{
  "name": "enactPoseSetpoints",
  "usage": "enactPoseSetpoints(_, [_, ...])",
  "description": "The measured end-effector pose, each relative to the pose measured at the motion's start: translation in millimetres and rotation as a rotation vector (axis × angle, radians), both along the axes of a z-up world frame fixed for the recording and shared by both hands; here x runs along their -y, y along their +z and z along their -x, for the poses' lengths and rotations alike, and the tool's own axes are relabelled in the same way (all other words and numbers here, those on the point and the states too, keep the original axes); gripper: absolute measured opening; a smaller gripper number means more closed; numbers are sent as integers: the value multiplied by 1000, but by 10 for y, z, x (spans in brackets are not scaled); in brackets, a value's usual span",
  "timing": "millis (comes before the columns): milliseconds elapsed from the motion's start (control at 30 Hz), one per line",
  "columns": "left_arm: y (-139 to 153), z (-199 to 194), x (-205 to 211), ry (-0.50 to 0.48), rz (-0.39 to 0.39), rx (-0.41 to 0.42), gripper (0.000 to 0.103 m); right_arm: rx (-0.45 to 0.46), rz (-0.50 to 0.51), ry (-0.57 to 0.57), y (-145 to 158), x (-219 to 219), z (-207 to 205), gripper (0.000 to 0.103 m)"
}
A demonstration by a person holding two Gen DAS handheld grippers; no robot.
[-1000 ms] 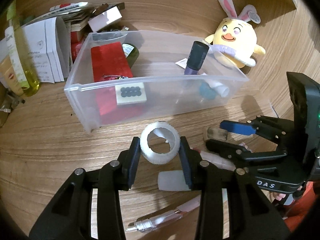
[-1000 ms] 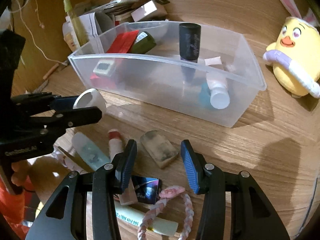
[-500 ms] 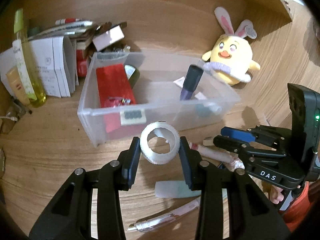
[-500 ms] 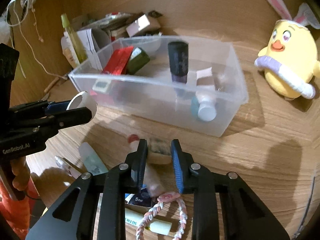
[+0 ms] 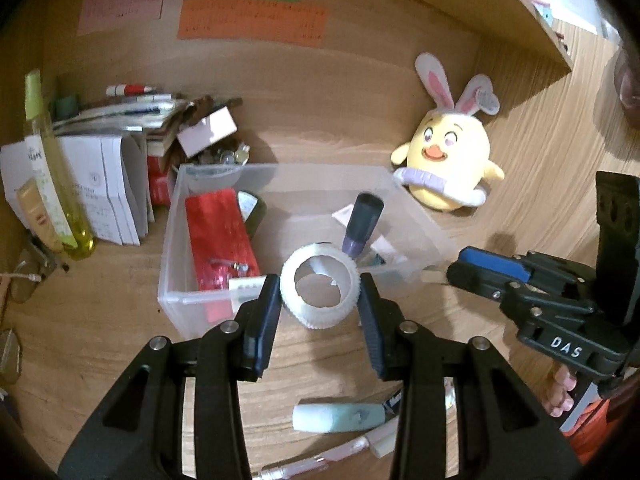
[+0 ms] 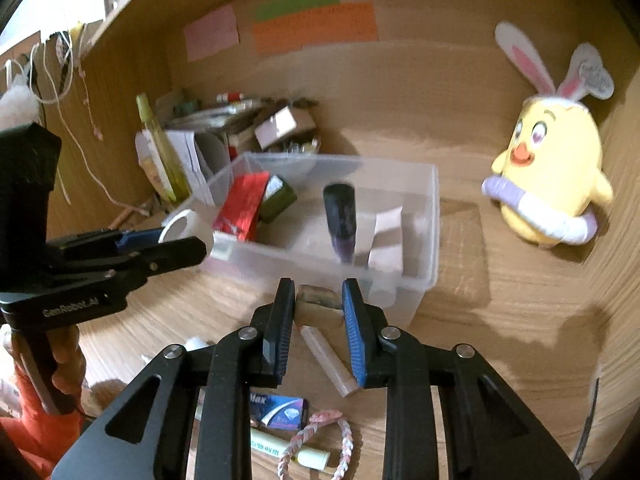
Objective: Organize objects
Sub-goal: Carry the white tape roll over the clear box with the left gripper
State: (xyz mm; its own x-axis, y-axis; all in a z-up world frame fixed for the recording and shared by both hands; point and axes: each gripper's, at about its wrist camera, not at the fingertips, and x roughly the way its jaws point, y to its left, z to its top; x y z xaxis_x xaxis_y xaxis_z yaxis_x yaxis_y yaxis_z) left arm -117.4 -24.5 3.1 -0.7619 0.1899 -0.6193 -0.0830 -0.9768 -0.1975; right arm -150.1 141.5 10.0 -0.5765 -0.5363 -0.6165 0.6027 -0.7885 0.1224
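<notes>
White ribbed ring (image 5: 319, 294) clamped between left gripper (image 5: 319, 306) pads, held above desk (image 5: 100, 320) at near wall of clear bin (image 5: 168, 280). Worn tan block (image 6: 318, 307), possibly an eraser, clamped in right gripper (image 6: 318, 316), jaws just closed on it, raised before bin front. Red packet (image 5: 222, 240) and dark bottle (image 5: 362, 222) inside bin; yellow plush (image 5: 448, 168) beside bin, loose items left on desk.

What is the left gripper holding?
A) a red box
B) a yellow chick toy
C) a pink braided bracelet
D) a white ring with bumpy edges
D: the white ribbed ring sits pinched between the left gripper's fingers, in front of the clear bin.
</notes>
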Motion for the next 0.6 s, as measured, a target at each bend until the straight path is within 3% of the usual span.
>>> enactPoseSetpoints(333, [107,199,19,20,11,-33,38,-68,73,-42,288,-130,124,22])
enactPoseSetpoints(600, [-75,439,46,22,3,24,38,-40,76,-61,203,-93,359,22])
